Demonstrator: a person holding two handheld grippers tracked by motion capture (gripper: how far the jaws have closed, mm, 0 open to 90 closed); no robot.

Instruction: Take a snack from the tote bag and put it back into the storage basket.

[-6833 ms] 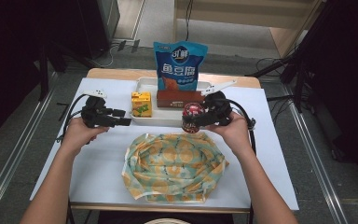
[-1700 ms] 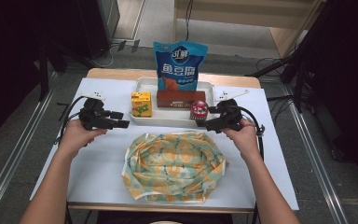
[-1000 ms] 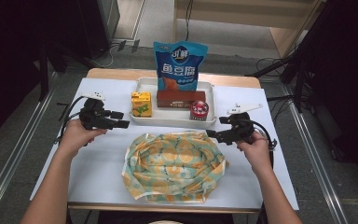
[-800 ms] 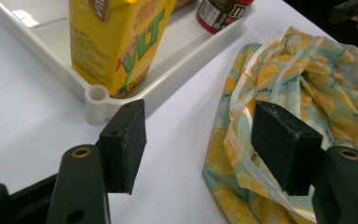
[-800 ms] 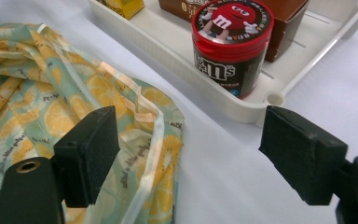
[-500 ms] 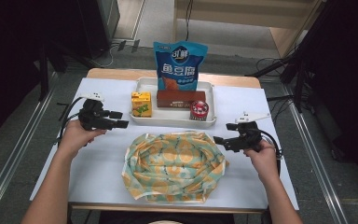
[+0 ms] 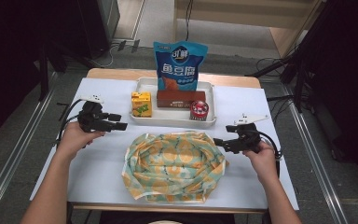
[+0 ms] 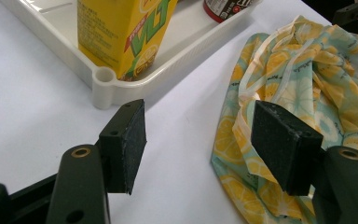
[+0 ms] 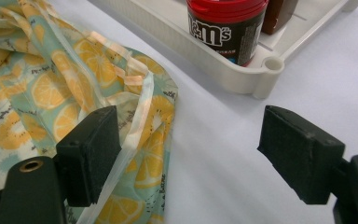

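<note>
On the table (image 7: pixel 107 182), near side: the crumpled cloth (image 7: pixel 173 164) with the lemon print lay in a heap, between your two hands.
Your left gripper (image 7: pixel 120 125): you held it at the left of the cloth, near the yellow juice carton (image 7: pixel 141 103). Its jaws stood wide open and held nothing. In the left gripper view (image 8: pixel 205 140) the bare table was between them, and one jaw was above the edge of the cloth (image 8: pixel 303 84).
Your right gripper (image 7: pixel 218 142): you held it just beside the right edge of the cloth. Its jaws were also wide apart and empty. In the right gripper view (image 9: pixel 189 154) the hem of the cloth (image 9: pixel 74 79) passed by the left jaw; I cannot tell if it touched it.
Tray (image 7: pixel 142 84): the white tray stood on the far side of the cloth, apart from it.
In the tray: the juice carton at the left, a brown box (image 7: pixel 179 99) in the middle, a red-lidded candy jar (image 7: pixel 198 110) at the right near corner.
Far edge of the tray: a blue snack bag (image 7: pixel 180 65) stood upright behind the brown box.
</note>
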